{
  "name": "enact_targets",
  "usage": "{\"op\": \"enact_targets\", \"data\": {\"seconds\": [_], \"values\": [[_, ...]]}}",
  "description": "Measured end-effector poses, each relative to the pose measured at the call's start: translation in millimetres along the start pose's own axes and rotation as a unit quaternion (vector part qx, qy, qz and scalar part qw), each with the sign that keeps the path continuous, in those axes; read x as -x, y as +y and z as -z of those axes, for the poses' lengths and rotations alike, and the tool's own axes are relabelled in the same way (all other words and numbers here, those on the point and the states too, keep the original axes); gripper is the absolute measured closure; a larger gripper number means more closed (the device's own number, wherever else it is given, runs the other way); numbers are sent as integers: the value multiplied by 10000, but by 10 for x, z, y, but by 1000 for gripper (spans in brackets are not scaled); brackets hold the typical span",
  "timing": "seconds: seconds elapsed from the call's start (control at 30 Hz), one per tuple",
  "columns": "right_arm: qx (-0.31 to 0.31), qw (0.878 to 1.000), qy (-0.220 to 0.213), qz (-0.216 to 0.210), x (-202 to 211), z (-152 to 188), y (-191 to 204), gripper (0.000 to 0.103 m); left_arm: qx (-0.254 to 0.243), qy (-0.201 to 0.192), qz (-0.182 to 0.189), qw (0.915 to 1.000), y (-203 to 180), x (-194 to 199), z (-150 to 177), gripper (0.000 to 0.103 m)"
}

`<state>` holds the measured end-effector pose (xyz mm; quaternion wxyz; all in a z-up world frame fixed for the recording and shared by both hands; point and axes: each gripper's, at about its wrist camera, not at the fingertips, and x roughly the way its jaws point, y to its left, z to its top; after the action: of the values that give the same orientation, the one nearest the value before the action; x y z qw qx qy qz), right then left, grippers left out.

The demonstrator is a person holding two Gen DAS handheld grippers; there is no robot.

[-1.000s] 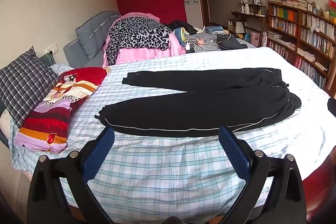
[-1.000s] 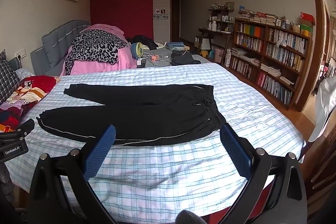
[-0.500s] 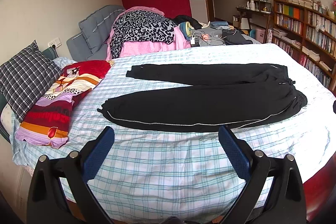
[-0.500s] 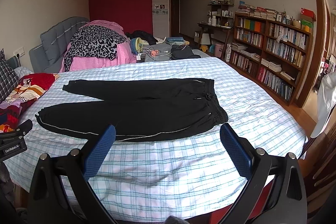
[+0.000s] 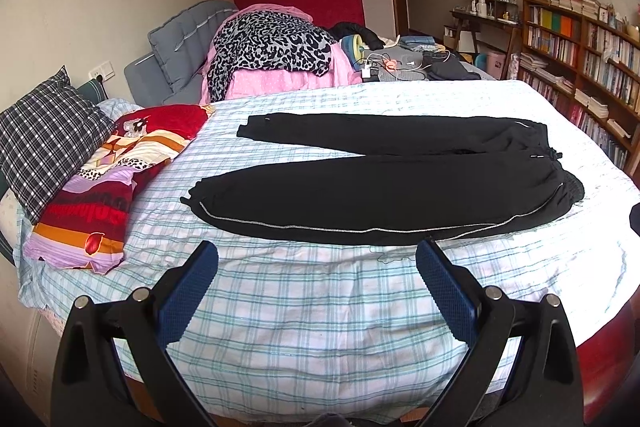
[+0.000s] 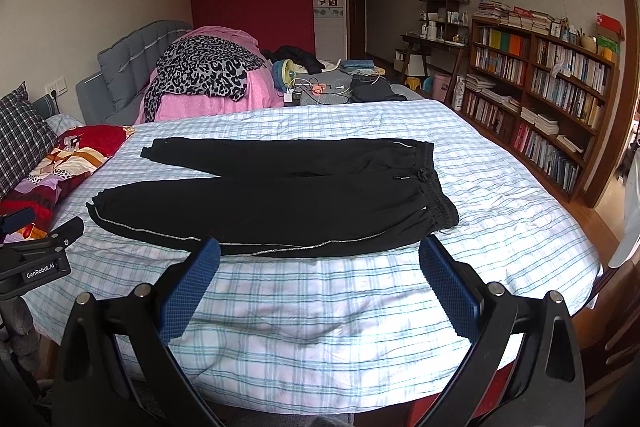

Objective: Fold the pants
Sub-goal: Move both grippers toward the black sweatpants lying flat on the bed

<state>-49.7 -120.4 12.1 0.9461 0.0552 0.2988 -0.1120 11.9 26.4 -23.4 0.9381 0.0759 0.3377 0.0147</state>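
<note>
The bed (image 5: 320,307), under a pale checked sheet, fills both views, and the black pants (image 5: 380,187) lie flat across its middle, waistband at the bookcase end, two legs running toward the pillow end and splaying slightly apart, a thin pale stripe along the near leg's outer seam. They look like soft, light knit joggers: limp, sure to sag and drag on the sheet, not slippery, nothing fragile about them; my guess is the best holds are the near leg's cuff and the near corner of the elastic waistband (image 6: 436,199), where the cloth is thicker, so the near leg can be carried over onto the far one. Beyond the pants sits a pink heap with a leopard-print cover (image 5: 272,47), then a tangle of chargers and cables (image 5: 380,65), all well apart from the pants. At the pillow end a red patterned quilt (image 5: 104,179) and a checked pillow (image 5: 44,139) lie near the cuffs but not touching. The left gripper (image 5: 316,259) and right gripper (image 6: 320,257) both hang just short of the pants' near edge, jaws spread wide, holding nothing, with bare sheet beneath and nothing blocking the way
</note>
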Motion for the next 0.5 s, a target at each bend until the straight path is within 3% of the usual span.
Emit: {"op": "enact_targets", "data": {"seconds": [0.5], "values": [[44, 9998, 172, 19, -114, 47, 24, 2, 101, 322, 45, 9994, 73, -203, 33, 5]]}}
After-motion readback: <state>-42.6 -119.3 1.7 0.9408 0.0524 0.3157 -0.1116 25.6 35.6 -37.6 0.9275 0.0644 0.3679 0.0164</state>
